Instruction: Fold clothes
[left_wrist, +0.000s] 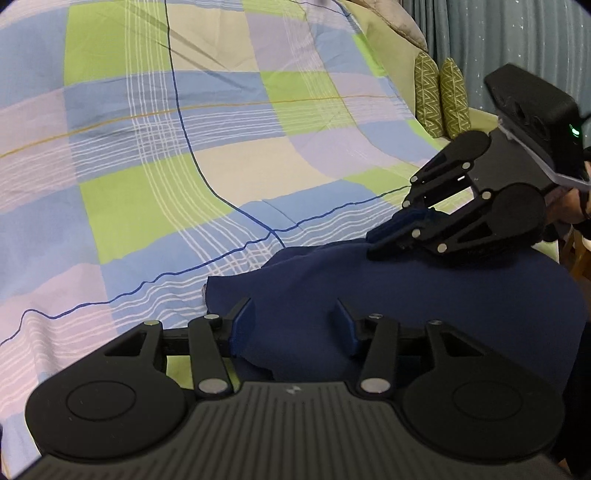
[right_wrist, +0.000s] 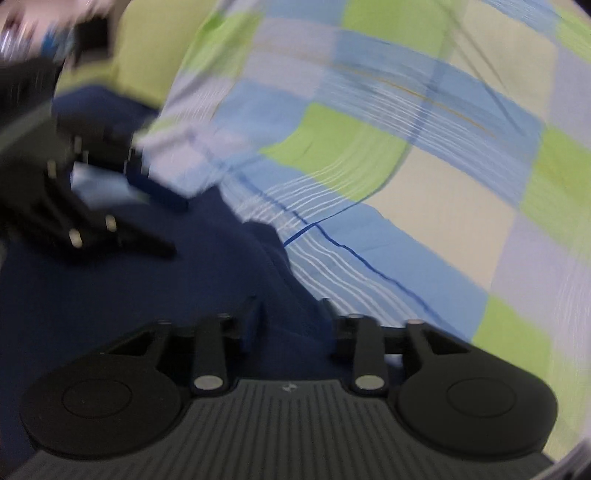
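Garment (left_wrist: 424, 314), navy, lies bunched at the near edge of the bed (left_wrist: 166, 147), on the checked sheet, not yet spread flat or squared, so we judge the fold is only being set up. Left gripper (left_wrist: 291, 314) hovers low over the garment's near-left part, jaws spread with cloth showing between and under them but not pressed. That reads to us as lining up for a corner or hem. Right gripper (left_wrist: 388, 240) comes in from the right with its tips on the garment's far edge and its jaws pressed together. We cannot tell whether any fabric is caught, and its own view is too smeared to help. Likely it pins or lifts that edge while the left takes the other side. Two green cushions (left_wrist: 439, 96) stand well beyond and out of the way.
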